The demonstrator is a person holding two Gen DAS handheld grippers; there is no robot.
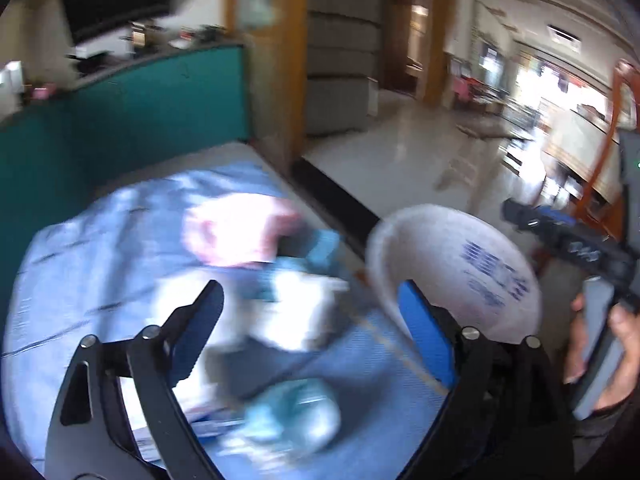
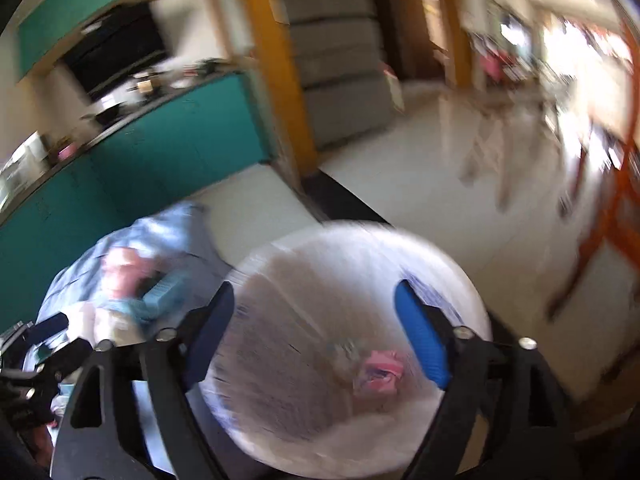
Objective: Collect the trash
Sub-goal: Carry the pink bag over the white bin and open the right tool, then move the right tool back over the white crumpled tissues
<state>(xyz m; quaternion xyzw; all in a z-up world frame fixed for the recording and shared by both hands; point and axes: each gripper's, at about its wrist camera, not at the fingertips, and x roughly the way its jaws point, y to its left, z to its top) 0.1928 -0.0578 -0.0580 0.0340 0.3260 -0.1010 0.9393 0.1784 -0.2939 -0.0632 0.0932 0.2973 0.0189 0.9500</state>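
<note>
A white plastic bucket [image 2: 320, 340] stands at the table's right edge, with pink and grey trash [image 2: 376, 372] at its bottom. It also shows in the left wrist view [image 1: 460, 272]. My right gripper [image 2: 316, 336] is open and empty right above the bucket's mouth. My left gripper [image 1: 312, 336] is open and empty over blurred litter on the blue cloth [image 1: 100, 260]: a pink-white wrapper [image 1: 236, 232], a teal box [image 1: 320, 252], white paper [image 1: 288, 312] and a teal-white crumple [image 1: 292, 412]. The right gripper [image 1: 560, 236] also shows in the left wrist view, at the right.
A teal partition [image 1: 140, 112] backs the table. A wooden post [image 1: 288, 60] stands behind the table's corner. An orange wooden chair [image 2: 608, 220] stands on the tiled floor [image 1: 420, 160] to the right. Both views are motion-blurred.
</note>
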